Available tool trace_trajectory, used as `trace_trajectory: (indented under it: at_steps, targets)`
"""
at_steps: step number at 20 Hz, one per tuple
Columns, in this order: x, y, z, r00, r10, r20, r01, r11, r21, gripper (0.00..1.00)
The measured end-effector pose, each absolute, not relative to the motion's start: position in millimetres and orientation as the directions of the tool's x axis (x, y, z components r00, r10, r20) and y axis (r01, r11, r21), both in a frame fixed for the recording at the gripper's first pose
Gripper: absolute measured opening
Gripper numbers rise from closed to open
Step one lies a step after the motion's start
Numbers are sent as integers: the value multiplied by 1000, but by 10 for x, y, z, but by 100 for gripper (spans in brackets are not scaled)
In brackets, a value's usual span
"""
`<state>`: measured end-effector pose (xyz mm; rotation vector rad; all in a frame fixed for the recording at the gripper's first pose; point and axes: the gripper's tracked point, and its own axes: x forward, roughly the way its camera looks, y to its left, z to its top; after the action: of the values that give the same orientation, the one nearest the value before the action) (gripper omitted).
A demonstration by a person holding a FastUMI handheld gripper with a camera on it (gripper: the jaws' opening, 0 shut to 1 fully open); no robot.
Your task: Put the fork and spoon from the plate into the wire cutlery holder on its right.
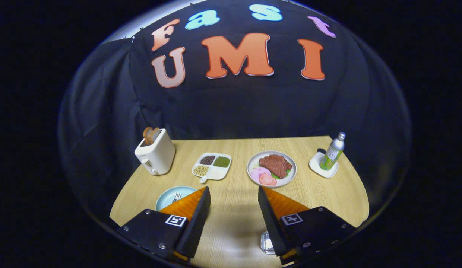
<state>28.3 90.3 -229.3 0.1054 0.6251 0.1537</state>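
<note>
A light blue plate [168, 196] lies on the wooden table, partly hidden behind my left finger. The tines of a fork [176, 197] show on it; the rest of the cutlery is covered by the finger. My gripper [234, 196] hangs above the near part of the table, open, with bare table between its fingers. A small piece of a shiny wire or glass object [267, 242] peeks out beside the inner edge of my right finger, near the table's front edge; I cannot tell if it is the cutlery holder.
Beyond the fingers stand a white toaster [155, 154] with bread, a white divided tray [212, 166] of beans, a plate of meat [272, 168], and a green bottle [332, 152] on a white coaster [323, 165].
</note>
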Motion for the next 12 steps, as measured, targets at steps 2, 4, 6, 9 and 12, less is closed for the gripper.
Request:
trace_trajectory:
  at_steps: [2, 4, 6, 9, 12]
  targets:
    - [315, 1110, -2213, 831, 164, -531, -113, 985, 128, 83]
    - [363, 1339, -2199, 847, 163, -505, -120, 986, 117, 88]
    - [369, 1619, -2237, 845, 178, -505, -133, 983, 124, 92]
    - [366, 2033, -2310, 833, 207, -512, -154, 977, 145, 95]
    - [353, 2405, -2444, 810, 235, -538, -181, 972, 152, 97]
